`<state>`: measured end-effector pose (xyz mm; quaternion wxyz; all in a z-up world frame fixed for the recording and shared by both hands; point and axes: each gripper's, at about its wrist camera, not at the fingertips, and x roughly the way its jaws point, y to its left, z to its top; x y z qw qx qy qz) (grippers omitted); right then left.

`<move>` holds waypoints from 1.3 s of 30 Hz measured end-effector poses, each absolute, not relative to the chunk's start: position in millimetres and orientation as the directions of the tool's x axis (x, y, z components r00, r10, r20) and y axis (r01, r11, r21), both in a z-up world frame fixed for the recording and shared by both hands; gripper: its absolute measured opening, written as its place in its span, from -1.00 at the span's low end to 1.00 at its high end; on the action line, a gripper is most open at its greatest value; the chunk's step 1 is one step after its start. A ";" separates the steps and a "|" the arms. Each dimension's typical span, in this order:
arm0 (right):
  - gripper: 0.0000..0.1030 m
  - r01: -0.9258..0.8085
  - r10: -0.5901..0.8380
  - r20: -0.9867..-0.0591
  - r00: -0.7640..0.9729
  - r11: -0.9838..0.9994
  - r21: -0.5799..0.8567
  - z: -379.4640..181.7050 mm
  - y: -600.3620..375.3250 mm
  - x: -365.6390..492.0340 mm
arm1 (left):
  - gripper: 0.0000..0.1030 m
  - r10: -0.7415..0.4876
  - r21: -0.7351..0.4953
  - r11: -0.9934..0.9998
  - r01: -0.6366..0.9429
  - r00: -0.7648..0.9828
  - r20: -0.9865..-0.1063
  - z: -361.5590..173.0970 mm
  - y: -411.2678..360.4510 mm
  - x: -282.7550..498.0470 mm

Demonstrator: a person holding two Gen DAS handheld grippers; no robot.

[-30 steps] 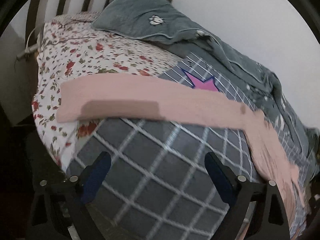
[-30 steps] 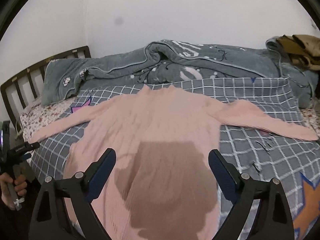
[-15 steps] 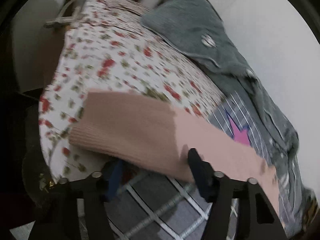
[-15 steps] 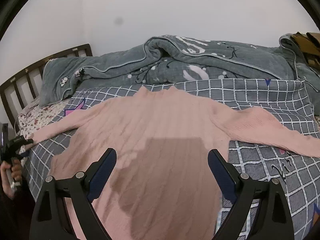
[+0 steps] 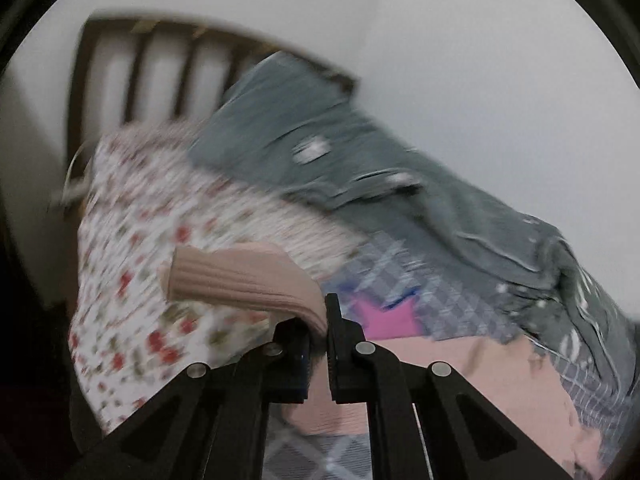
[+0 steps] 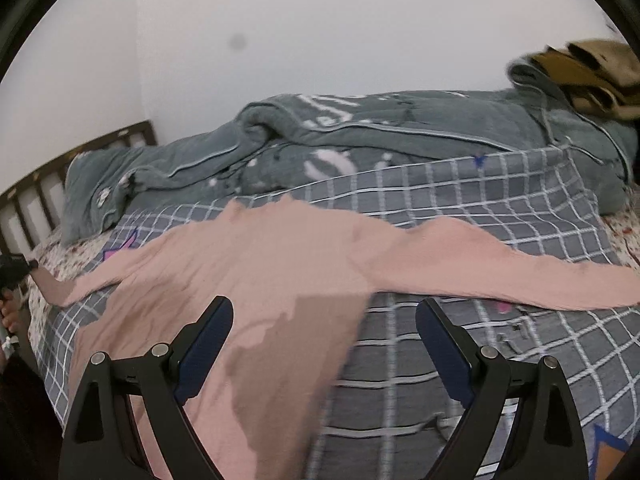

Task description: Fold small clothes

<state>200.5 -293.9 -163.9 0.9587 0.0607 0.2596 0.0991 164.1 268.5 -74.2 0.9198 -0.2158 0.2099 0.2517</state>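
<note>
The pink sweater lies flat across the checked bedspread, its long axis left to right — the left gripper pinches its sleeve cuff at far left, while the right gripper hovers wide open, empty, at lower centre.

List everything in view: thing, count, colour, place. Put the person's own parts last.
sweater: one, pink, spread flat on the checked cover, sleeves out to both sides
cuff: one, pink ribbed, end of one sleeve, pinched in the left gripper
checked cover: one, grey with white lines, over the bed
blanket: one, grey-green, bunched along the wall
floral sheet: one, white with red flowers, by the headboard
headboard: one, dark wood slats, bed end
brown cloth: one, on the blanket's far end
wall: white, behind the bed
left gripper: black, jaws shut on the cuff
right gripper: black, jaws open over the sweater's side edge, holding nothing
hand: one, at the left edge of the right wrist view
</note>
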 end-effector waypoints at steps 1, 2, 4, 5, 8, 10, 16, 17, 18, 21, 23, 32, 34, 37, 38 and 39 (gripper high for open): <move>0.78 -0.147 0.217 -0.477 0.852 0.972 0.181 -160.9 -302.6 200.3 | -0.87 0.356 -0.268 0.813 -0.517 0.805 -0.475 -61.2 247.3 175.0; 0.78 -0.141 0.215 -0.472 0.855 0.972 0.188 -159.2 -307.7 200.4 | -0.87 0.341 -0.260 0.829 -0.495 0.816 -0.466 -55.0 234.6 182.8; 0.78 -0.128 0.208 -0.461 0.863 0.972 0.199 -155.6 -318.9 200.4 | -0.87 0.294 -0.238 0.870 -0.431 0.842 -0.452 -40.6 196.9 202.1; 0.78 -0.118 0.201 -0.454 0.868 0.972 0.204 -153.8 -326.1 200.2 | -0.87 0.271 -0.224 0.888 -0.401 0.852 -0.449 -35.7 178.5 211.4; 0.78 -0.075 0.169 -0.441 0.881 0.972 0.222 -149.7 -347.6 202.0 | -0.87 0.167 -0.185 0.943 -0.275 0.877 -0.450 -26.4 109.1 244.9; 0.78 -0.055 0.167 -0.436 0.884 0.965 0.258 -147.5 -360.6 204.0 | -0.87 0.102 -0.161 0.967 -0.196 0.882 -0.460 -28.4 61.3 264.1; 0.77 -0.019 0.191 -0.424 0.886 0.926 0.377 -149.5 -394.6 209.6 | -0.87 -0.029 -0.069 0.998 -0.009 0.846 -0.532 -69.6 -72.3 306.4; 0.77 -0.015 0.192 -0.424 0.885 0.923 0.386 -150.7 -397.4 210.4 | -0.87 -0.035 -0.048 0.999 0.010 0.833 -0.552 -82.5 -90.1 311.3; 0.77 -0.015 0.195 -0.426 0.883 0.920 0.391 -151.5 -398.6 211.3 | -0.87 -0.040 -0.031 0.999 0.027 0.819 -0.573 -94.7 -104.3 314.1; 0.77 -0.014 0.202 -0.434 0.878 0.917 0.399 -155.0 -401.0 215.9 | -0.86 -0.052 0.004 0.997 0.072 0.759 -0.649 -133.8 -139.8 324.0; 0.76 -0.019 0.205 -0.445 0.872 0.921 0.389 -156.2 -398.7 219.6 | -0.82 -0.061 0.021 0.994 0.103 0.728 -0.683 -150.9 -153.8 324.9; 0.76 -0.054 0.202 -0.457 0.866 0.947 0.316 -158.3 -379.6 223.1 | 0.73 -0.116 -0.030 0.992 0.126 0.764 -0.635 -134.4 -120.1 308.5; 0.76 -0.050 0.199 -0.465 0.863 0.948 0.313 -160.2 -378.4 224.5 | 0.73 -0.089 -0.038 0.996 0.083 0.792 -0.604 -128.0 -91.2 300.8; 0.76 -0.043 0.198 -0.471 0.859 0.947 0.319 -163.2 -378.5 224.5 | 0.73 0.007 0.002 1.000 -0.008 0.783 -0.622 -127.2 -47.4 302.1; 0.76 -0.044 0.201 -0.472 0.858 0.946 0.322 -163.9 -378.4 224.3 | 0.73 0.042 0.011 0.999 -0.045 0.779 -0.625 -128.9 -30.9 301.7; 0.77 -0.043 0.201 -0.474 0.857 0.946 0.322 -164.8 -377.9 224.1 | 0.73 0.063 -0.001 0.997 -0.081 0.777 -0.627 -131.9 -10.7 300.1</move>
